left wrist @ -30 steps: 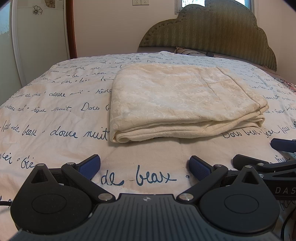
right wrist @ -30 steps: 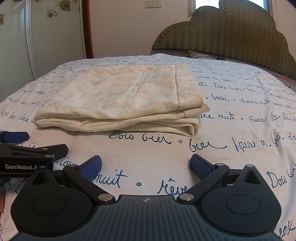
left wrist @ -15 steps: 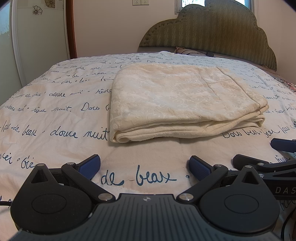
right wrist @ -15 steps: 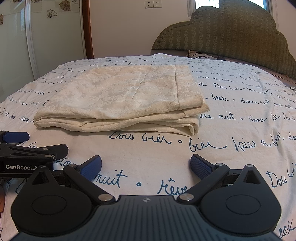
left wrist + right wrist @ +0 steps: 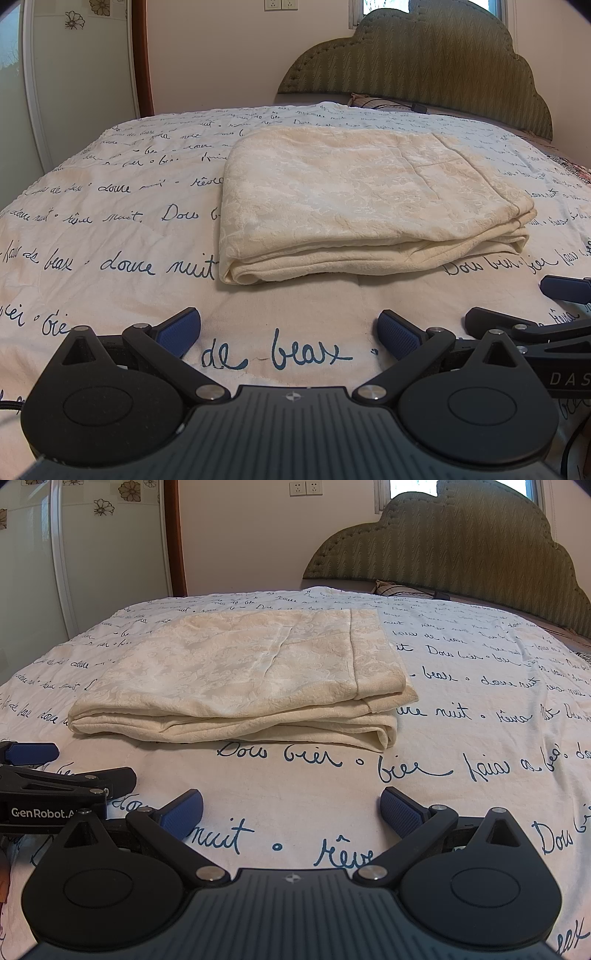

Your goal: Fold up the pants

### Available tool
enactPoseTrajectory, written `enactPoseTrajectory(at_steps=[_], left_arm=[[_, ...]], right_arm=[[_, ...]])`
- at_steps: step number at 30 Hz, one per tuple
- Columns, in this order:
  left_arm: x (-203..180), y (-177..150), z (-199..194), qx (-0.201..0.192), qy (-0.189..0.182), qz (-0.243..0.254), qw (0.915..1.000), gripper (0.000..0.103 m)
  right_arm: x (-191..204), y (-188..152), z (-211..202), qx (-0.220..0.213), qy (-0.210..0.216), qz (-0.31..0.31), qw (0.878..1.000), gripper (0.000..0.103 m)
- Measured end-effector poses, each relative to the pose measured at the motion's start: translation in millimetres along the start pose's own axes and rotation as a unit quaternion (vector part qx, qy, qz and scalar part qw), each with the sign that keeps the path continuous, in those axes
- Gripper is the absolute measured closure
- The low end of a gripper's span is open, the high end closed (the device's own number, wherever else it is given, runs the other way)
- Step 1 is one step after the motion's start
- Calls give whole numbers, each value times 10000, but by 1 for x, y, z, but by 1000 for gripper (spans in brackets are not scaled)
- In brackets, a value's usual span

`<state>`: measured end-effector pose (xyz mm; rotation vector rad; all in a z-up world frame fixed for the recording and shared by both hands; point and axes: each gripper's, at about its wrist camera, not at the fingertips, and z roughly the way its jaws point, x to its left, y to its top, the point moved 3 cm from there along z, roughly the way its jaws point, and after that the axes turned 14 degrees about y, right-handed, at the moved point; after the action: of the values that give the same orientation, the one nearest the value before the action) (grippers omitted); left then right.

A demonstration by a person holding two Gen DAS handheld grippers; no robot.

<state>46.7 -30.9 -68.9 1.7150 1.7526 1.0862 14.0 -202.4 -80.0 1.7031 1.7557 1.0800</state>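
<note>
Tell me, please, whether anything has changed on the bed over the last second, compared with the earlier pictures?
Nothing has visibly changed. The folded cream pants lie in the same spot on the script-printed bedspread. The left gripper and the right gripper stay open, side by side in front of the pants, touching nothing.

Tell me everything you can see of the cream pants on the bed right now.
The pants are cream, with a woven floral, brocade-like texture. They lie folded into a flat rectangular bundle of several layers, a rounded fold at the near left corner and stacked edges at the right end, where a seamed band like a hem or waistband runs across. They rest on the script-printed bedspread. Neither hand-held gripper touches them: left and right are both open, short of the near edge.
</note>
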Motion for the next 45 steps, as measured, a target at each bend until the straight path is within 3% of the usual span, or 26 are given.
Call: enactPoseTrajectory(at_steps=[19, 32, 38, 45], left_arm=[[0, 0, -1, 6, 21, 13, 10000, 0], [13, 7, -2, -11, 149, -466, 9988, 0], [9, 5, 1, 49, 227, -322, 9992, 0], [7, 3, 3, 81, 230, -303, 9992, 0]], right_arm=[[0, 1, 0, 1, -17, -20, 10000, 0], [24, 22, -5, -303, -405, -940, 9943, 0], [7, 12, 14, 93, -93, -344, 9993, 0], [3, 8, 14, 45, 5, -164, 9999, 0]])
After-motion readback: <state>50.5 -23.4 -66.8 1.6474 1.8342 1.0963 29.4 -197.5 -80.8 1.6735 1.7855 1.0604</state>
